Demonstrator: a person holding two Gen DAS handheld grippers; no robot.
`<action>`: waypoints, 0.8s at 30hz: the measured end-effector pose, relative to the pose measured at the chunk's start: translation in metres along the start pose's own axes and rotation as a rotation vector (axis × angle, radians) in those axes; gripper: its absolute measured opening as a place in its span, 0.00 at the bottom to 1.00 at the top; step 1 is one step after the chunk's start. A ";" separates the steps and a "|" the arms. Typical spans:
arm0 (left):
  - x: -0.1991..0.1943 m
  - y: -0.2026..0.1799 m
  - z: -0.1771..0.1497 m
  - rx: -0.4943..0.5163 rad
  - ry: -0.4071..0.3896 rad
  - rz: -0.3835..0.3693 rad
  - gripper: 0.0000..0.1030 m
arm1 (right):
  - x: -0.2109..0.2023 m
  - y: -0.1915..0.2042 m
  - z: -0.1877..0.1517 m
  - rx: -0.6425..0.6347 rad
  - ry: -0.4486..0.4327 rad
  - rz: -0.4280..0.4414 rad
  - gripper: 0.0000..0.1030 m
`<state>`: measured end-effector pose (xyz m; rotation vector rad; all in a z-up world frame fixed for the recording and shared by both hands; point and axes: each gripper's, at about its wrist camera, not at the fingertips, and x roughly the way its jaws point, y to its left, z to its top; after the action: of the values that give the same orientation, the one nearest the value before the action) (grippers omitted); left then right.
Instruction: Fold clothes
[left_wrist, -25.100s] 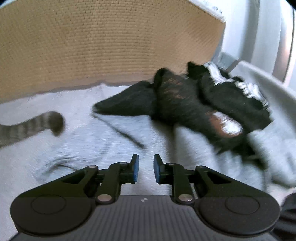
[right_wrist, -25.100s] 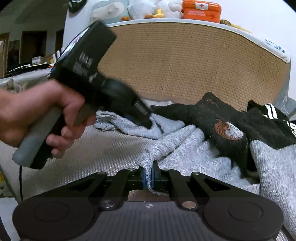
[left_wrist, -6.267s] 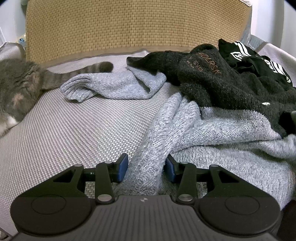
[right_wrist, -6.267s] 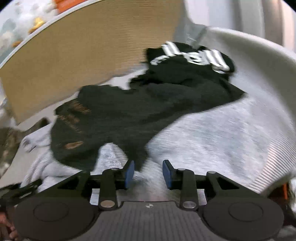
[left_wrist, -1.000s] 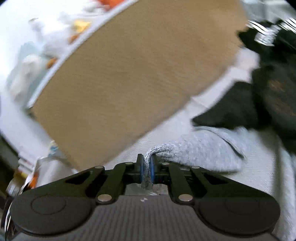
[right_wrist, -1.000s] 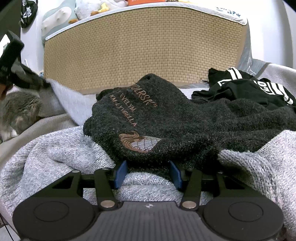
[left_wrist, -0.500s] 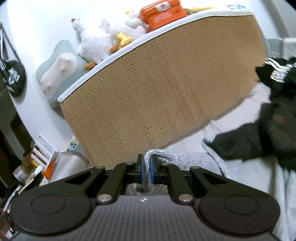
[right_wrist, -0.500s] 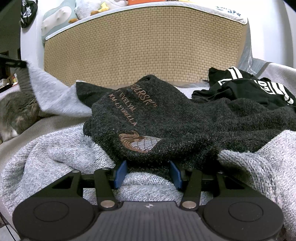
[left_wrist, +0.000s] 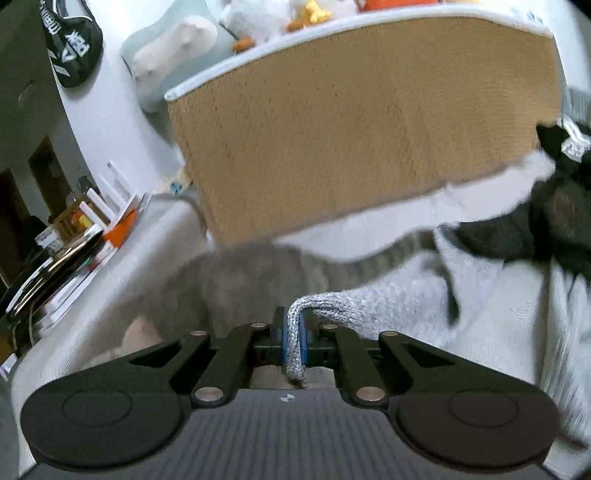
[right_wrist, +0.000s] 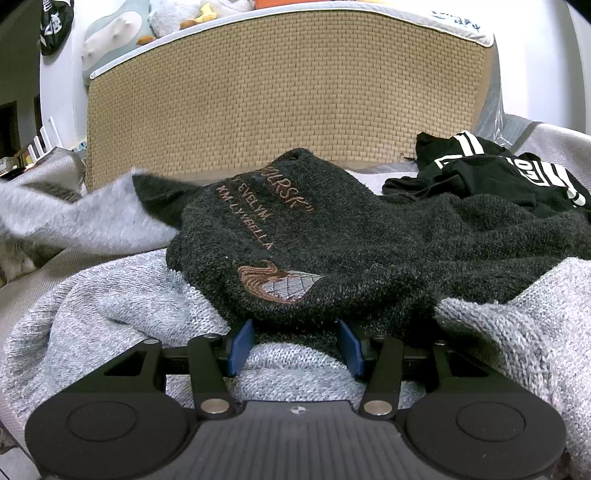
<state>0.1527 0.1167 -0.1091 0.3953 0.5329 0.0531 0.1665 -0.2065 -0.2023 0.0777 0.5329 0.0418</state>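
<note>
I am clamping the left gripper (left_wrist: 293, 338) on the grey sweater's (right_wrist: 122, 295) cuff, its sleeve trailing right toward the pile, probably over the cat (left_wrist: 236, 280), while the right gripper's (right_wrist: 295, 347) fingers are standing apart around a sweater fold.

Grey woven sofa seat (right_wrist: 26, 284), light grey knit sweater (right_wrist: 122, 306) spread on it, grey cat (left_wrist: 240, 280) lying beside

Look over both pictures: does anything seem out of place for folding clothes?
Yes. A grey cat sits on the seat right by the grey sweater that the left tongs pinch. A dark sweater lies on top of the grey one, in the way.
</note>
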 end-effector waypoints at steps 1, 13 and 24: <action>0.000 0.000 -0.006 0.015 0.014 0.005 0.08 | 0.000 0.000 0.000 0.000 0.000 0.000 0.53; -0.003 0.032 -0.052 -0.104 0.203 -0.061 0.08 | -0.001 0.000 0.000 0.002 0.004 -0.003 0.53; -0.017 0.006 -0.043 -0.013 0.241 -0.386 0.22 | -0.003 0.001 0.000 0.005 0.007 -0.006 0.53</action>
<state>0.1170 0.1350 -0.1325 0.2691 0.8386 -0.2706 0.1644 -0.2057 -0.2008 0.0812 0.5405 0.0345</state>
